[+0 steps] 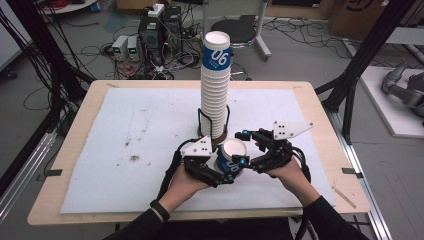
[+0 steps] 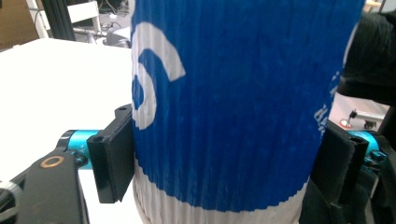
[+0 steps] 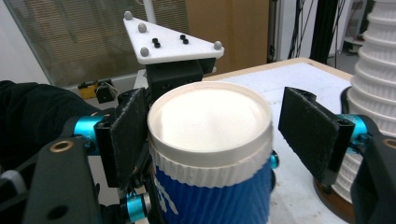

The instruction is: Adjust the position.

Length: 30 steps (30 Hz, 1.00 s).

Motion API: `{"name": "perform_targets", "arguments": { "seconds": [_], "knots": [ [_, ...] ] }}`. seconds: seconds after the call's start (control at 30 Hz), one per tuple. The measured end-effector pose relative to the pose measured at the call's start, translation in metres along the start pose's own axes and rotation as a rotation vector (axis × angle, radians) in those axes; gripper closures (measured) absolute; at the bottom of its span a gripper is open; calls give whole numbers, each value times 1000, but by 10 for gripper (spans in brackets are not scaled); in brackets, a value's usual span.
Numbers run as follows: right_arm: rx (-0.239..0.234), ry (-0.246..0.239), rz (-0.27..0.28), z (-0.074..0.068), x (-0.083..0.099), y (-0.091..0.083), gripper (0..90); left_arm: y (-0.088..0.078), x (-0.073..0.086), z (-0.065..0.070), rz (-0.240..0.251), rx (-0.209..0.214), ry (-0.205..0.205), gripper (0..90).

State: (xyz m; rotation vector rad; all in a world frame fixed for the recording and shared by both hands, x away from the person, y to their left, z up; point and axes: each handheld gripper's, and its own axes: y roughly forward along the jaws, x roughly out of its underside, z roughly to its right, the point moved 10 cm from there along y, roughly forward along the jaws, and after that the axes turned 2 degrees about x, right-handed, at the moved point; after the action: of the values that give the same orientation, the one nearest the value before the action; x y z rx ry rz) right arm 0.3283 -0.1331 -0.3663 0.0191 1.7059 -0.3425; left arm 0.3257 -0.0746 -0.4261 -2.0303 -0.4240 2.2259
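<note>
A single paper cup (image 1: 232, 153), blue-banded with a white "06" and a white rim, stands slightly tilted just in front of a tall stack of the same cups (image 1: 216, 85). My left gripper (image 1: 226, 169) is shut on its blue ribbed wall (image 2: 233, 102), with a pad (image 2: 116, 158) pressed to each side. My right gripper (image 1: 244, 148) is open and straddles the cup's rim (image 3: 210, 154). One pad (image 3: 128, 135) sits against the rim and the other pad (image 3: 313, 133) stands clear of it. The stack (image 3: 378, 70) rises close on the right.
The stack sits in a black wire holder on a round brown base (image 1: 214, 132). A white mat (image 1: 140, 135) with a few dark specks covers the wooden table (image 1: 85, 110). Cables and computer boxes (image 1: 150, 35) lie on the floor beyond the far edge.
</note>
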Motion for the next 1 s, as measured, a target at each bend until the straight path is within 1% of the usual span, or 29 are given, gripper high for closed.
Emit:
{"name": "perform_targets", "arguments": {
  "seconds": [0.07,0.1,0.13,0.17,0.2,0.23,0.3,0.33,0.4,0.5,0.53,0.6,0.63,0.67,0.7,0.73,0.77,0.8,0.87,0.93,1.0],
  "knots": [
    [3,-2,4,2,-3,-4,232,0,1,0,-32,-2,6,213],
    [2,4,-6,2,-3,-6,218,-1,1,0,-46,0,12,215],
    [11,3,-16,3,-4,-7,216,-2,0,0,-56,-5,12,216],
    [17,-10,-27,4,-5,-9,215,-2,0,-1,-69,-9,21,216],
    [17,-11,-38,4,-5,-10,209,-3,0,-2,-84,-18,28,216],
    [13,-15,-56,4,-5,-12,200,-5,0,-3,-95,-27,31,217],
    [13,-22,-73,3,-5,-13,200,-6,0,-4,-118,-34,26,220],
    [16,-28,-83,3,-5,-13,200,-7,1,-5,-139,-36,34,221],
    [16,-29,-102,3,-3,-12,200,-8,3,-6,-176,-48,42,224],
    [20,-27,-139,4,2,-9,200,-8,5,-7,-213,-46,46,227],
    [17,-19,-158,3,5,-8,200,-7,6,-6,-218,-45,40,226],
    [13,-30,-177,3,9,-4,200,-7,8,-5,-240,-36,47,227],
    [10,-30,-195,3,12,-1,200,-6,8,-5,-244,-37,50,227],
    [6,-17,-221,2,16,1,200,-6,8,-4,-251,-33,55,227],
    [10,-33,-240,2,19,3,200,-5,8,-3,-254,-28,58,228],
    [11,-34,-253,2,22,5,204,-5,8,-3,-260,-28,68,228],
    [10,-32,-264,2,24,6,234,-5,7,-2,-255,-27,66,229],
    [8,-36,-273,2,25,6,284,-5,7,-2,-256,-29,72,228],
    [-1,-45,-272,1,26,5,287,-6,5,-2,-249,-36,82,218],
    [-6,-43,-250,2,23,4,287,-7,2,-2,-214,-39,81,188],
    [-5,-34,-221,3,20,1,288,-8,-3,-1,-157,-39,68,134]
  ]
}}
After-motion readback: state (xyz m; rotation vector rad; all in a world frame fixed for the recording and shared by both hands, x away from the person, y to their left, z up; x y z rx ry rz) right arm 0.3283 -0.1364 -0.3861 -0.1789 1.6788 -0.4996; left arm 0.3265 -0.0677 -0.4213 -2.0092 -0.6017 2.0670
